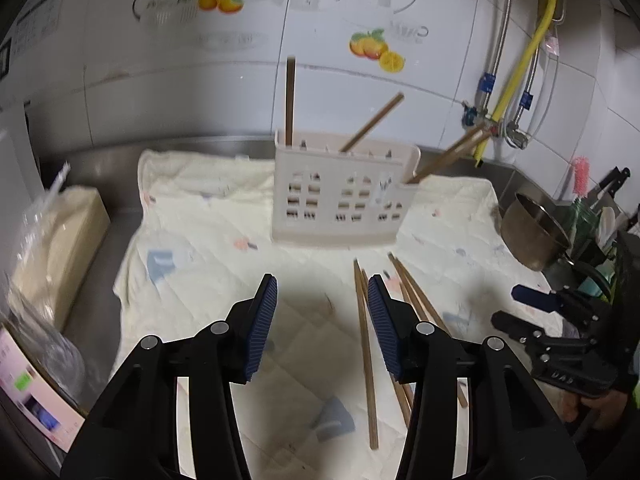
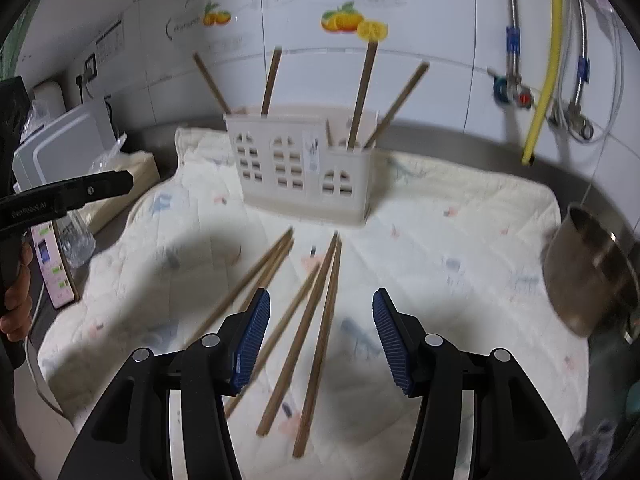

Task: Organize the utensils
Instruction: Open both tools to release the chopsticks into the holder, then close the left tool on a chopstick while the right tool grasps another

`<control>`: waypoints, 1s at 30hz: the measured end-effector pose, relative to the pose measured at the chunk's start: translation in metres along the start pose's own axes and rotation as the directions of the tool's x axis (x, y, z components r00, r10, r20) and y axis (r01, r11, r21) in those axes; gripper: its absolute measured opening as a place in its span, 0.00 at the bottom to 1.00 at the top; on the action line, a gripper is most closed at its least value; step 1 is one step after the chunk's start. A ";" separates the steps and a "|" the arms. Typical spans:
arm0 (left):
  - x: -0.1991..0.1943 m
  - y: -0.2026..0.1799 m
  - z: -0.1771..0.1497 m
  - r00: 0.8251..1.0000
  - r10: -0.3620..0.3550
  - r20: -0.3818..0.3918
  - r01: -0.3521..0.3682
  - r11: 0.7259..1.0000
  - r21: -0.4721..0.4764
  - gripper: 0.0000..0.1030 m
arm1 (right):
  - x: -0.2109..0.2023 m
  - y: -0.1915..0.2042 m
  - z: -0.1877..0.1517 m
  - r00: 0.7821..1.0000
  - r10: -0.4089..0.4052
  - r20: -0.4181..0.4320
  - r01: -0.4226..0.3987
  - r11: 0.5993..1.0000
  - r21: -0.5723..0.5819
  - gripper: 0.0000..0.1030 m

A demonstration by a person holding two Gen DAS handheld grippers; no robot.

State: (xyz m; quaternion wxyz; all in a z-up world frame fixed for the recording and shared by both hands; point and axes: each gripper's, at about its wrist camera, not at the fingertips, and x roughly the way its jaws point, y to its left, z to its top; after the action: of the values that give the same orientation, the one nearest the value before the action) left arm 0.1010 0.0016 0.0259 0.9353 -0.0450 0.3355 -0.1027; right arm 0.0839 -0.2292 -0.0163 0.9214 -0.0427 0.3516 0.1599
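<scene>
Matt brown wooden chopsticks [image 2: 316, 340] are lying on a soft quilted cloth [image 2: 440, 248]. The perforated holder [image 2: 304, 168] is looking like smooth pale plastic, the bowl [image 2: 588, 276] like brushed metal, the wall tiles [image 2: 440, 80] glossy.

five loose wooden chopsticks [image 2: 316, 332] on the cloth [image 2: 440, 240]. four chopsticks upright [image 2: 362, 96] in one perforated utensil holder [image 2: 300, 168] at 12 o'clock. one steel bowl [image 2: 588, 272] at 3 o'clock. two grippers.
</scene>
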 end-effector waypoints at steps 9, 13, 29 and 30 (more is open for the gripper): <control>0.012 -0.005 -0.032 0.998 -0.002 -0.059 0.002 1.000 -0.005 0.47 | 0.016 0.003 -0.036 0.998 0.000 -0.069 0.002 0.999 0.038 0.47; 0.018 -0.007 -0.044 0.996 -0.011 -0.086 0.010 1.000 -0.011 0.47 | 0.020 0.000 -0.044 0.996 0.009 -0.086 -0.002 0.998 0.070 0.42; 0.035 -0.009 -0.078 0.985 -0.043 -0.166 0.042 0.999 -0.010 0.39 | 0.038 -0.005 -0.062 0.989 0.017 -0.144 0.001 0.992 0.122 0.18; 0.035 -0.009 -0.079 0.984 -0.047 -0.170 0.046 0.999 -0.009 0.37 | 0.038 -0.004 -0.063 0.989 0.016 -0.145 0.001 0.993 0.121 0.18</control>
State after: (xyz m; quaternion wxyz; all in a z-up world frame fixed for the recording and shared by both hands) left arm 0.0757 -0.0164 -0.0558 0.9005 -0.0463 0.4132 -0.1272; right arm 0.0725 -0.2351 -0.0888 0.8936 0.0030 0.4271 0.1382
